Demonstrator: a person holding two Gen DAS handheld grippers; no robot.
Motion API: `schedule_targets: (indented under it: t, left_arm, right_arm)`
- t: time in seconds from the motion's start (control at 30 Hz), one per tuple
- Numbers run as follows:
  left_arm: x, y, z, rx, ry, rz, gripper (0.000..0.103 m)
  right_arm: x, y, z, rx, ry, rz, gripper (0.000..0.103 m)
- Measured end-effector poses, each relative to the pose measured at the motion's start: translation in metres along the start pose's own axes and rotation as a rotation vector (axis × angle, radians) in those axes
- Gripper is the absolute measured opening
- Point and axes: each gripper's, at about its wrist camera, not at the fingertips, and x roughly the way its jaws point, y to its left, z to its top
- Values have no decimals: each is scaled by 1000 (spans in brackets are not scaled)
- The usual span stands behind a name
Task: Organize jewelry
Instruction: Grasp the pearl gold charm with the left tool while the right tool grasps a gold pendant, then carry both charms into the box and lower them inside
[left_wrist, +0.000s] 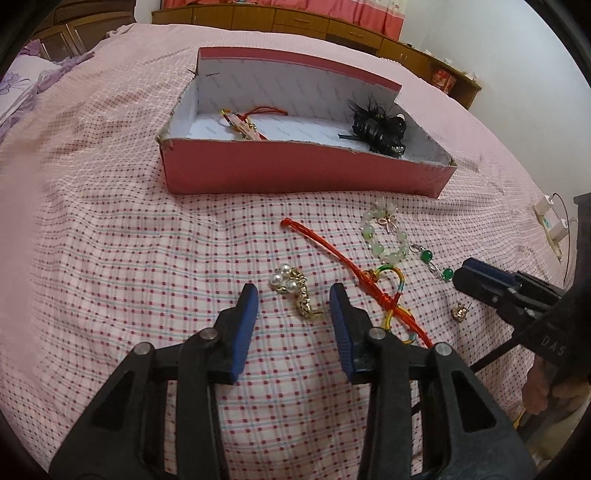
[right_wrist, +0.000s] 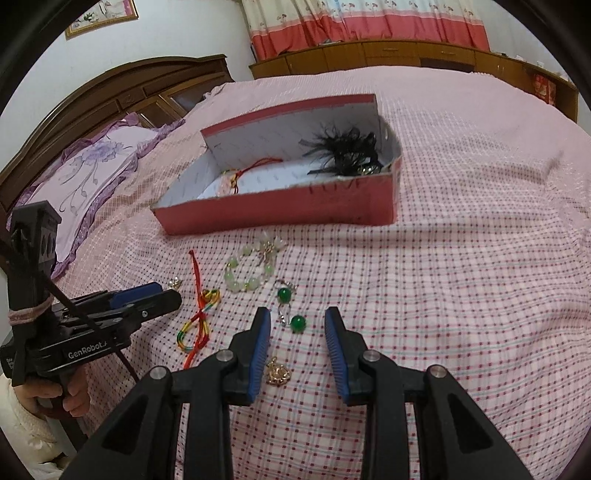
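A red box (left_wrist: 295, 173) (right_wrist: 280, 212) lies on the bed and holds a red-cord charm (left_wrist: 247, 123) and a black feather hair clip (left_wrist: 380, 127) (right_wrist: 347, 151). In front of it lie a pearl-and-gold brooch (left_wrist: 295, 291), a red and rainbow cord (left_wrist: 373, 280) (right_wrist: 197, 317), a pale green bead bracelet (left_wrist: 384, 236) (right_wrist: 251, 269), green bead earrings (left_wrist: 436, 266) (right_wrist: 291, 308) and a small gold piece (left_wrist: 460, 312) (right_wrist: 279, 374). My left gripper (left_wrist: 293, 295) is open around the brooch. My right gripper (right_wrist: 297, 321) is open around the green earrings.
The bed has a pink checked cover (left_wrist: 110, 258). A purple flowered pillow (right_wrist: 96, 162) and a wooden headboard (right_wrist: 110, 99) are at the left. Low wooden cabinets (right_wrist: 406, 55) stand beyond the bed. A power strip (left_wrist: 552, 225) lies at the right edge.
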Motion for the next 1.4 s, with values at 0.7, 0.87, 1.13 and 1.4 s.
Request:
schedule_targets:
  t: [0.7,0.87,1.13,1.4]
  left_arm:
    - [-1,10,-3,-41,-33,-23,1]
    - [-11,11,-4,-36,-54,-31,1]
    - [-37,13,-4,-23,-102,-31,1]
    - [-62,12,0,-22,-157,-51,1]
  right_arm:
    - [25,2,-5,18,26,21,32]
    - [23,-2,-8,32,7,1,17]
    - [10,-3,-7,29,-32,14,17]
    - [-16,-3,1,27,-100,23,17]
